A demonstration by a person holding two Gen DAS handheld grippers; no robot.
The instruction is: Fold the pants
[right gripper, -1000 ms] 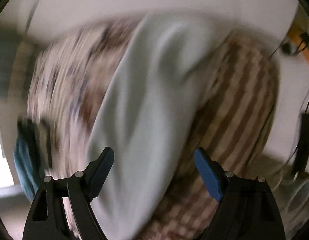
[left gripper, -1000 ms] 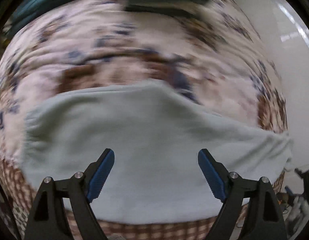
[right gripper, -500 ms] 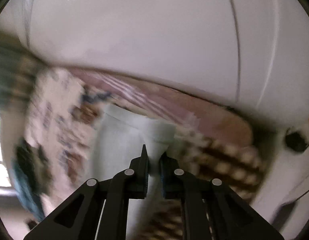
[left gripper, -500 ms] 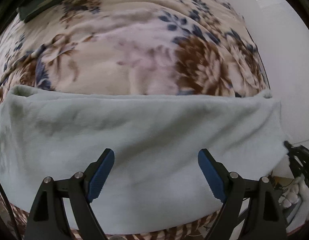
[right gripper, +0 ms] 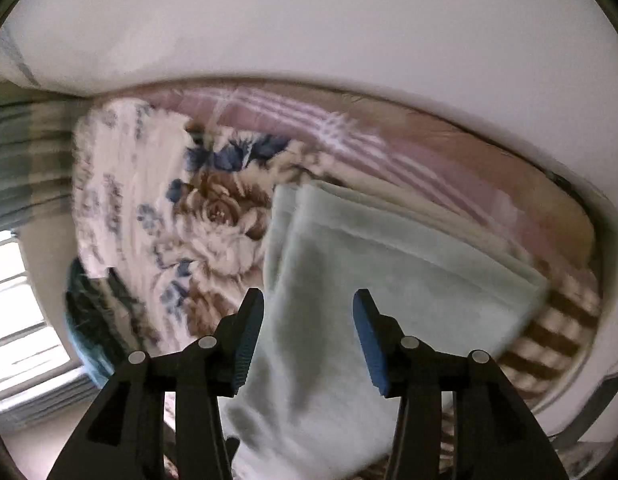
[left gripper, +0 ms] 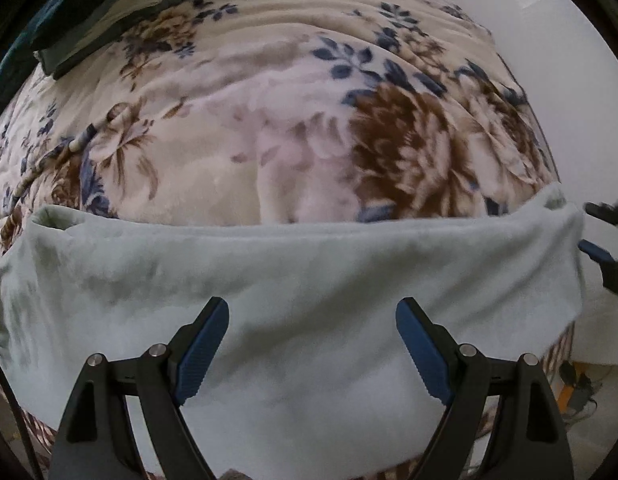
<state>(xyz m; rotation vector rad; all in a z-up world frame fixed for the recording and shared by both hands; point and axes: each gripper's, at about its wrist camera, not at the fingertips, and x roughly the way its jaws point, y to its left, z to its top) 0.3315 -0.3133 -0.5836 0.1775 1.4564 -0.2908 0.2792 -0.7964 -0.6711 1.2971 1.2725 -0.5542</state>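
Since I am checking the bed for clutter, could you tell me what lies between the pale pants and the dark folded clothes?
In the left wrist view, only bare floral blanket lies between the pants and the dark clothes.

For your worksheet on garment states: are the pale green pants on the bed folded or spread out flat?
Folded. In the right wrist view the pants show stacked layers at one end, lying as a compact band on the floral blanket.

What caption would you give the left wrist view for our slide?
Open left gripper above pale green pants laid flat across a flowered blanket.
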